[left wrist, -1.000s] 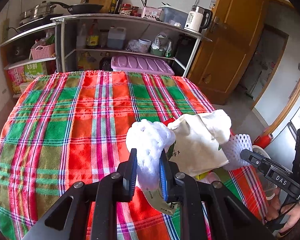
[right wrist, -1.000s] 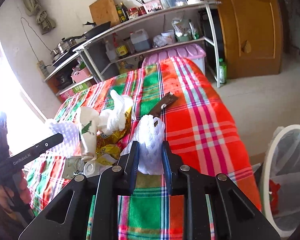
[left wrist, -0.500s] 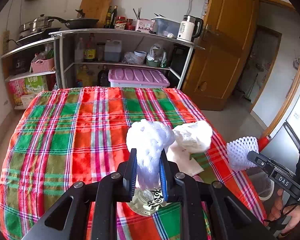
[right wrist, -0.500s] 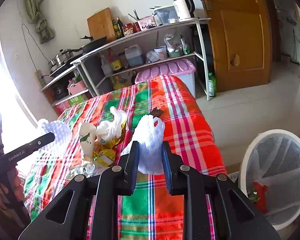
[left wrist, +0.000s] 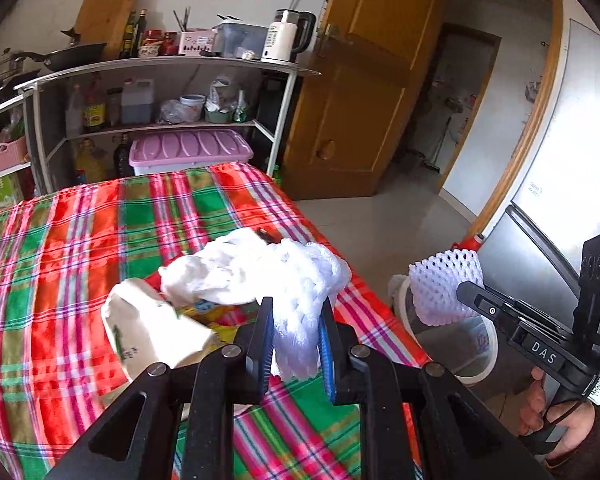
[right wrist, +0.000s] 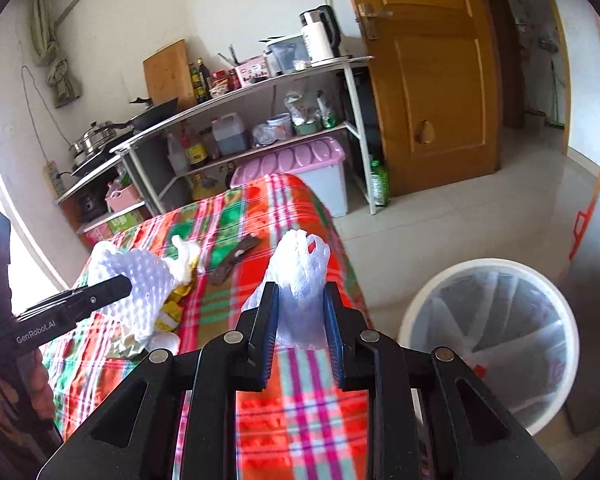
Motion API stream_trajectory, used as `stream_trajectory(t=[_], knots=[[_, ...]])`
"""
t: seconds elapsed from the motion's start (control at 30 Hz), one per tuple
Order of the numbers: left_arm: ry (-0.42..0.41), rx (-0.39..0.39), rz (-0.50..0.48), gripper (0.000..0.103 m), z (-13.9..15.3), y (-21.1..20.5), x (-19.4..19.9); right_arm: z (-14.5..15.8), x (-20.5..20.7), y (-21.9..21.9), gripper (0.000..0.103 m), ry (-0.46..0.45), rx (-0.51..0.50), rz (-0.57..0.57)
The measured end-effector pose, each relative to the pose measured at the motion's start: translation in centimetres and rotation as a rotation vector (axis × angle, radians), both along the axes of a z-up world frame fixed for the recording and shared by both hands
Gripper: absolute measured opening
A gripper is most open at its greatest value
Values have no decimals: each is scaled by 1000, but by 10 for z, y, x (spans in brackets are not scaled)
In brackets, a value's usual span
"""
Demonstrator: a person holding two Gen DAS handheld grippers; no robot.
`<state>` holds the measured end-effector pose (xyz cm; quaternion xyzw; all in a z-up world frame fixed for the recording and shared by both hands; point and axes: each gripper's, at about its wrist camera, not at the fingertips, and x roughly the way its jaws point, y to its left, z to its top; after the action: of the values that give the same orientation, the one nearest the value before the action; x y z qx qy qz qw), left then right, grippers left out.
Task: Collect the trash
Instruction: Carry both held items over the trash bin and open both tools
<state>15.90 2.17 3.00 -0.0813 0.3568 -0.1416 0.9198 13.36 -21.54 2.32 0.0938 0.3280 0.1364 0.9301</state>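
Pinching foam nets: left fingers (left wrist: 296, 322) clamp one (left wrist: 304, 276); right fingers (right wrist: 302, 312) another (right wrist: 302, 280).

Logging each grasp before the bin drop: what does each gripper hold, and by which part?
The left gripper and the right gripper each pinch a white foam fruit net by its lower end.

Two tongs (left wrist: 296, 320) (right wrist: 302, 312) are shown, each closed on one of two white foam nets (left wrist: 304, 284) (right wrist: 300, 276), alongside one paper cup (left wrist: 148, 332), one crumpled white bag (left wrist: 220, 268), one brown wrapper (right wrist: 232, 260) and one white bin (right wrist: 488, 340).
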Motion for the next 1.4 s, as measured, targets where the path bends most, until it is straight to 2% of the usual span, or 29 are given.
stream_trajectory(t=[0.13,0.23,0.47,0.63,0.93,1.07,1.13,1.2,1.27,1.33,1.4], knots=[[8,-26,-75,20,-5,-33,7,0,-6,-24,23,-2,-16,-54],[17,-5,-114,20,-10,-62,13,-4,-8,-43,23,6,-26,-94],[57,-22,-221,20,-24,-119,28,-19,-12,-81,23,40,-74,-182],[77,-6,-282,20,-36,-158,37,-32,-13,-104,23,73,-92,-233],[137,16,-345,21,-59,-205,51,-59,-10,-136,23,138,-132,-291],[165,38,-348,25,-71,-223,60,-72,0,-146,24,173,-147,-308],[189,22,-367,26,-77,-231,64,-76,3,-150,25,183,-150,-310],[196,34,-368,36,-81,-238,68,-82,7,-153,25,202,-160,-311],[198,56,-367,40,-85,-245,71,-87,10,-156,27,220,-170,-319],[214,39,-378,41,-88,-248,72,-90,10,-158,37,229,-172,-324],[224,48,-374,51,-91,-251,75,-93,12,-161,47,236,-161,-319]])
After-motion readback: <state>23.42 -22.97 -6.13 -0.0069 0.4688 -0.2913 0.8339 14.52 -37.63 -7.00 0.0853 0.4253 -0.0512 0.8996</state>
